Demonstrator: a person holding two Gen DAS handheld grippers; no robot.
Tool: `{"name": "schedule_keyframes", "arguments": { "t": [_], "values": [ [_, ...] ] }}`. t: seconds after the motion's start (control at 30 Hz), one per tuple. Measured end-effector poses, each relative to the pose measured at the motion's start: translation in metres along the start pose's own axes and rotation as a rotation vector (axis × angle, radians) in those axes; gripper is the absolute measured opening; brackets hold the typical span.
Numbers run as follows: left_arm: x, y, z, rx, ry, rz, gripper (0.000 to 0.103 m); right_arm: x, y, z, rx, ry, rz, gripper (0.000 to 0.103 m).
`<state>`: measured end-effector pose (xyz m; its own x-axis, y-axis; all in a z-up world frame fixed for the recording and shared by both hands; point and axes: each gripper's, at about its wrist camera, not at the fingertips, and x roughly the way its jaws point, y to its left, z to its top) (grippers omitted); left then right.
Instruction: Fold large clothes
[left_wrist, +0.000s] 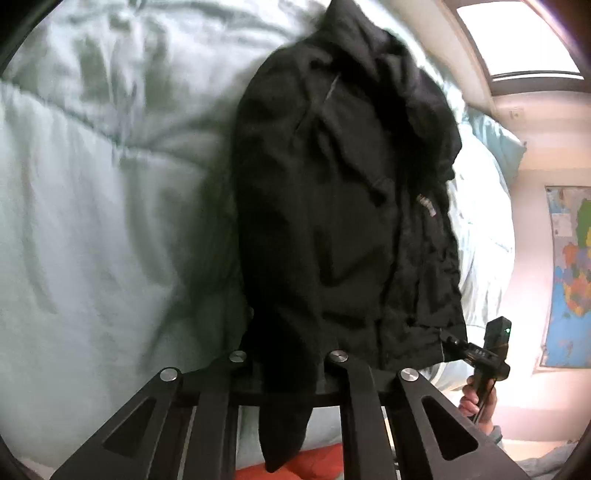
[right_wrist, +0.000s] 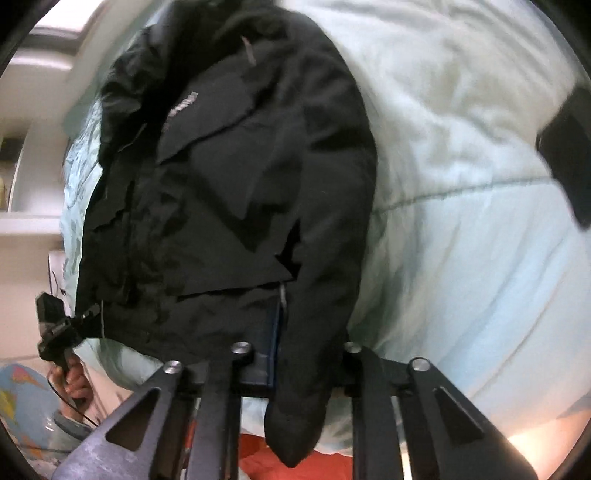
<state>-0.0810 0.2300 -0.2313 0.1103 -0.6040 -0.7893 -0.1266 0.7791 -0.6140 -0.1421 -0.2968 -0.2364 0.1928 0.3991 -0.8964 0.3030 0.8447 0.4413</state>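
A large black jacket (left_wrist: 340, 206) lies on a pale green duvet (left_wrist: 92, 221), its collar at the far end and its hem toward me. It also shows in the right wrist view (right_wrist: 229, 177). My left gripper (left_wrist: 288, 354) is shut on the jacket's hem at one corner, and a sleeve hangs down between its arms. My right gripper (right_wrist: 295, 350) is shut on the hem at the other corner, with the other sleeve (right_wrist: 303, 424) hanging through. Each gripper shows in the other's view, at the hem's far corner: right (left_wrist: 452, 341), left (right_wrist: 88, 314).
The duvet (right_wrist: 461, 184) covers a bed. An orange cloth (right_wrist: 295, 465) lies below the bed's near edge. A coloured map (left_wrist: 569, 273) hangs on the wall at the right. A window (left_wrist: 517, 40) is at the top right. A dark object (right_wrist: 569, 155) is at the right edge.
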Motion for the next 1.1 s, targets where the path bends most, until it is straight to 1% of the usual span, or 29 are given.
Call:
{"name": "schedule_keyframes", "arguments": {
  "t": [0.1, 0.17, 0.3, 0.43, 0.53, 0.63, 0.73, 0.83, 0.87, 0.9, 0.97, 1.0, 1.03, 1.1],
  "values": [
    [-0.025, -0.011, 0.013, -0.011, -0.079, -0.062, 0.009, -0.021, 0.020, 0.011, -0.038, -0.053, 0.032, 0.013],
    [-0.038, -0.021, 0.021, -0.013, -0.123, -0.100, 0.009, -0.039, 0.026, 0.021, -0.054, -0.083, 0.053, 0.013],
    [-0.064, -0.043, 0.047, -0.003, -0.220, -0.175, 0.009, -0.070, 0.033, 0.053, -0.079, -0.141, 0.113, 0.013],
    [-0.080, -0.062, 0.072, 0.020, -0.284, -0.215, 0.010, -0.103, 0.043, 0.094, -0.073, -0.215, 0.173, 0.013],
    [-0.093, -0.074, 0.099, 0.048, -0.324, -0.233, 0.010, -0.123, 0.048, 0.123, -0.078, -0.269, 0.205, 0.013],
    [-0.103, -0.093, 0.135, 0.077, -0.364, -0.256, 0.011, -0.146, 0.066, 0.170, -0.107, -0.334, 0.232, 0.013],
    [-0.105, -0.117, 0.182, 0.102, -0.393, -0.265, 0.012, -0.160, 0.085, 0.224, -0.142, -0.380, 0.214, 0.013],
    [-0.098, -0.138, 0.240, 0.103, -0.411, -0.242, 0.016, -0.154, 0.102, 0.284, -0.146, -0.401, 0.180, 0.013],
    [-0.093, -0.142, 0.260, 0.092, -0.408, -0.225, 0.017, -0.146, 0.106, 0.307, -0.134, -0.394, 0.160, 0.013],
    [-0.083, -0.144, 0.283, 0.068, -0.405, -0.206, 0.017, -0.140, 0.107, 0.322, -0.122, -0.386, 0.150, 0.013],
    [-0.055, -0.143, 0.329, 0.011, -0.389, -0.174, 0.018, -0.110, 0.111, 0.368, -0.089, -0.353, 0.102, 0.013],
    [-0.042, -0.141, 0.344, -0.004, -0.379, -0.157, 0.019, -0.097, 0.110, 0.381, -0.080, -0.340, 0.083, 0.013],
    [-0.024, -0.138, 0.362, -0.018, -0.365, -0.130, 0.019, -0.074, 0.107, 0.403, -0.057, -0.313, 0.050, 0.013],
    [0.016, -0.133, 0.395, -0.043, -0.326, -0.044, 0.019, -0.032, 0.098, 0.431, -0.022, -0.249, 0.004, 0.013]
  ]
}}
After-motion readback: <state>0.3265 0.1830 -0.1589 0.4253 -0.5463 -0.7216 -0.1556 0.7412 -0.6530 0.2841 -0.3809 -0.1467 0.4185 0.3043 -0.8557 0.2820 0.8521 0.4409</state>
